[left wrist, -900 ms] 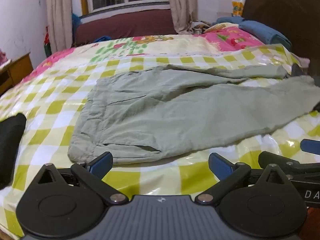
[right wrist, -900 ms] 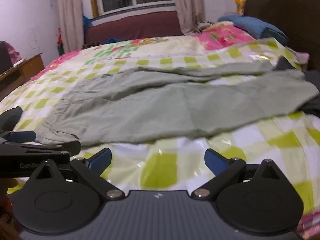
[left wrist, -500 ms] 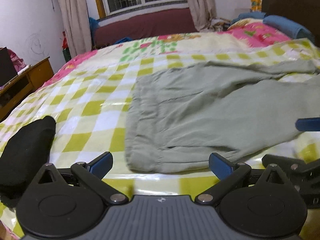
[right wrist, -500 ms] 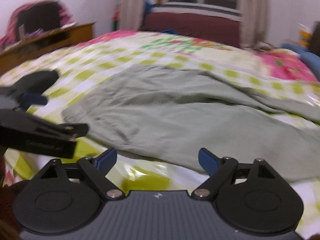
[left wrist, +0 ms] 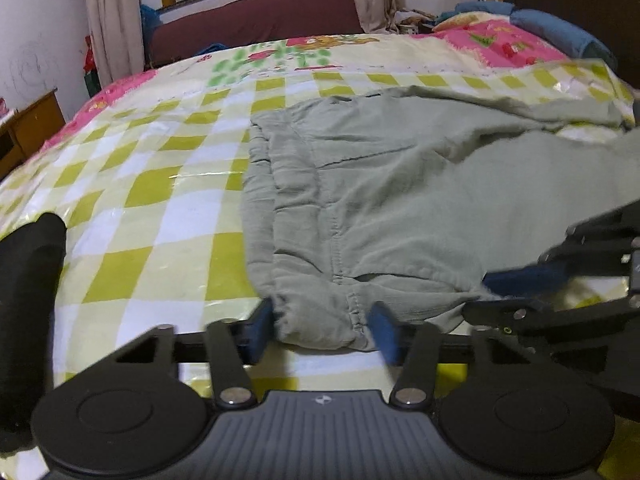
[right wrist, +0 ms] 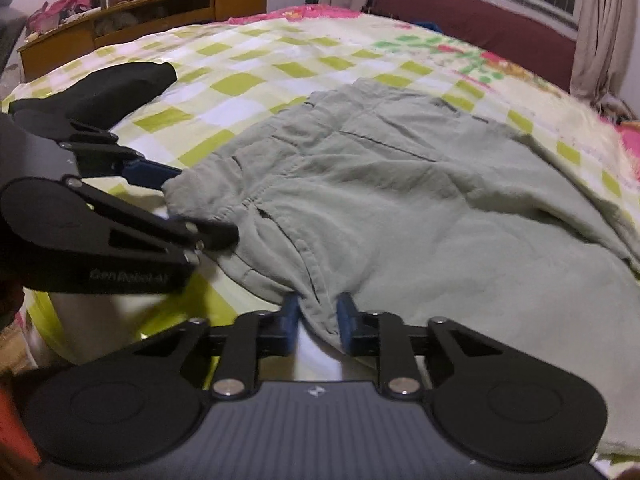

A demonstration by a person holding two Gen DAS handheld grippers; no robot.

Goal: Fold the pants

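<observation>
Pale grey-green pants [left wrist: 400, 184] lie spread on the bed, waistband towards me, legs running off to the right. My left gripper [left wrist: 324, 330] is closing around the near waistband corner; cloth sits between its blue pads, still a little apart. My right gripper [right wrist: 318, 318] is pinched on the pants [right wrist: 400, 200] at the near edge by the pocket seam. Each gripper shows in the other's view: the right one [left wrist: 516, 278] at the pants' edge, the left one [right wrist: 168, 178] at the waistband corner.
The bed has a glossy yellow-green checked cover [left wrist: 152, 184]. A black garment [left wrist: 28, 280] lies at its left edge. Pillows and a blue roll [left wrist: 560, 36] are by the headboard. A wooden sideboard [right wrist: 140, 16] stands by the wall.
Both grippers have moved in to the near waistband end of the pants and narrowed from wide open onto the cloth. The right view has swung left.
</observation>
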